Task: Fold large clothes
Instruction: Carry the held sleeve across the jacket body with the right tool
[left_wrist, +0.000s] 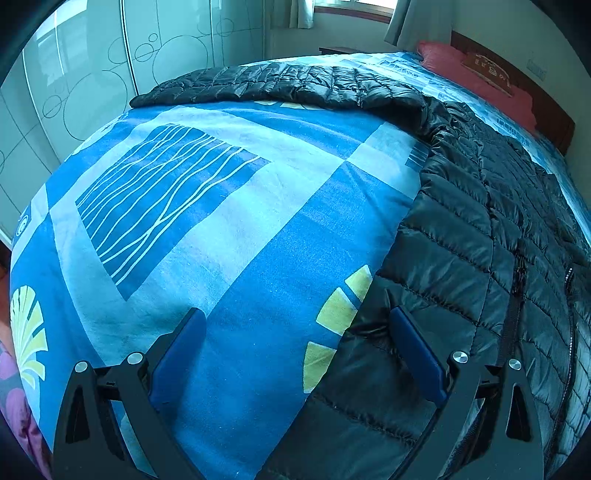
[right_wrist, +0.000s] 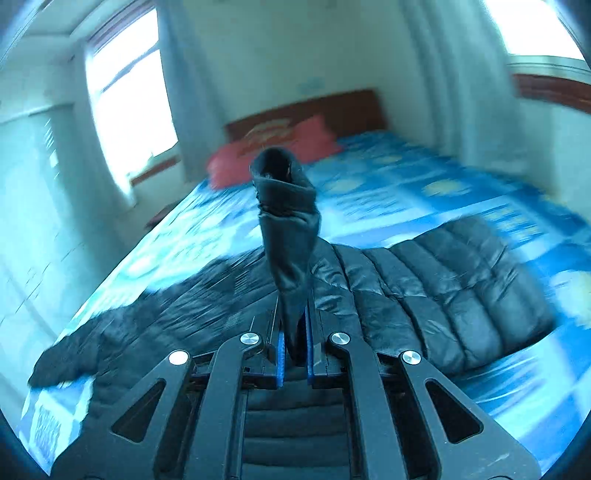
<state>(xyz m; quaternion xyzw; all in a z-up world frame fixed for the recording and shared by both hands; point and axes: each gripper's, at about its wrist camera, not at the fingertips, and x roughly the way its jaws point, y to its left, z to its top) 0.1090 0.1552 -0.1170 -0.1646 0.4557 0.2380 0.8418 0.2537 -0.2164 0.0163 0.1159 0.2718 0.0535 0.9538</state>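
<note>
A black quilted down jacket (left_wrist: 480, 221) lies spread on a bed with a blue patterned cover (left_wrist: 221, 206). One sleeve stretches across the far side of the bed. My left gripper (left_wrist: 295, 321) is open low over the bed, its right finger (left_wrist: 417, 350) over the jacket's hem corner, its left finger over the cover. In the right wrist view, my right gripper (right_wrist: 294, 347) is shut on the cuff end of a jacket sleeve (right_wrist: 288, 221), which sticks up above the jacket body (right_wrist: 424, 295). That view is motion-blurred.
A red pillow (left_wrist: 476, 74) and a wooden headboard (right_wrist: 351, 107) are at the head of the bed. A wardrobe with glass sliding doors (left_wrist: 92, 74) stands along the bed's far side. Windows with curtains (right_wrist: 129, 103) are in the walls.
</note>
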